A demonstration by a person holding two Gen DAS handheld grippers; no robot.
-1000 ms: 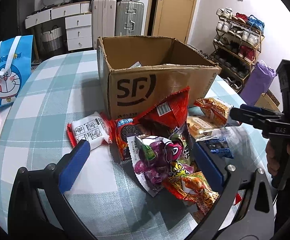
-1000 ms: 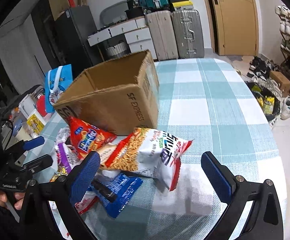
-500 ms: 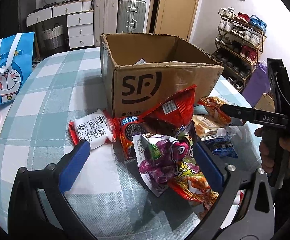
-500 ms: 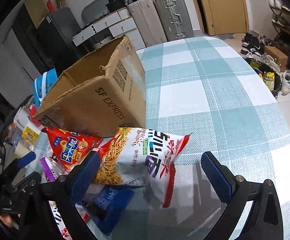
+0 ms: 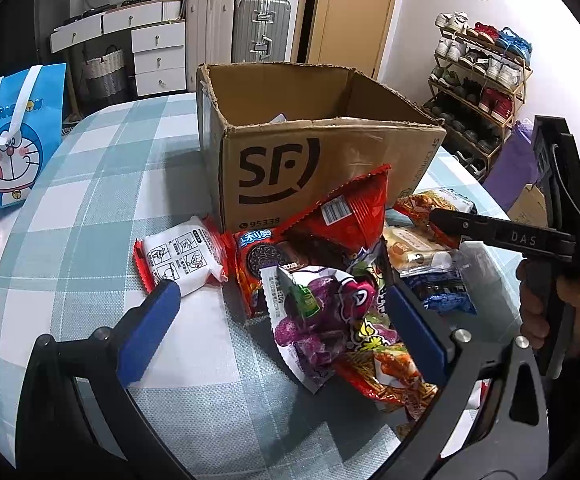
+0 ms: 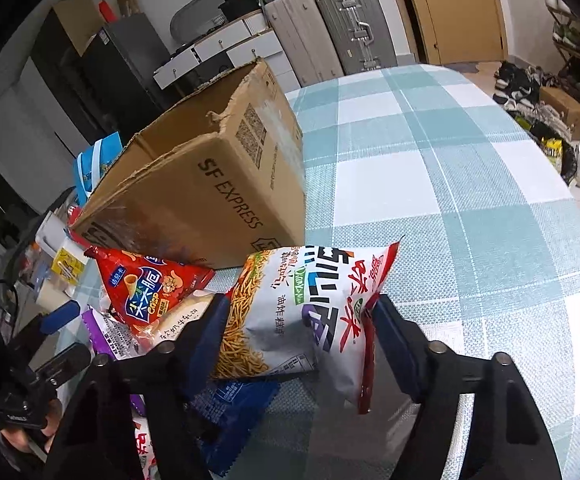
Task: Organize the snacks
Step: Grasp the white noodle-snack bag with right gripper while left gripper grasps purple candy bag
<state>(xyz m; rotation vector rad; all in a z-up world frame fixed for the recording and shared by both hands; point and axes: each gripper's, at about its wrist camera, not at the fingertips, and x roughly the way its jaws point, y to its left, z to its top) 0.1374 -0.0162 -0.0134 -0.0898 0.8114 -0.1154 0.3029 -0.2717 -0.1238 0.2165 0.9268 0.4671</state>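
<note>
An open SF cardboard box (image 5: pixel 329 168) stands on the checked table, also in the right wrist view (image 6: pixel 210 184). Snack packs lie piled before it: a red cone-snack bag (image 5: pixel 349 216), an Oreo pack (image 5: pixel 258 264), a purple candy bag (image 5: pixel 313 320), a white-and-red pack (image 5: pixel 182 256). My left gripper (image 5: pixel 278 324) is open, low over the purple bag. My right gripper (image 6: pixel 293 328) has its jaws around a white noodle-snack bag (image 6: pixel 301 304), both pads touching its sides. The red cone-snack bag (image 6: pixel 146 288) lies left of it.
A blue Doraemon bag (image 5: pixel 14 136) stands at the table's left edge. A blue foil pack (image 6: pixel 234 408) lies under the noodle bag. Suitcases, drawers and a shoe rack (image 5: pixel 481 80) stand beyond the table. The checked tablecloth (image 6: pixel 449 184) stretches right of the box.
My right gripper has moved forward to the noodle-snack bag and narrowed its jaws around it. My left gripper has crept slightly closer to the pile and stays open.
</note>
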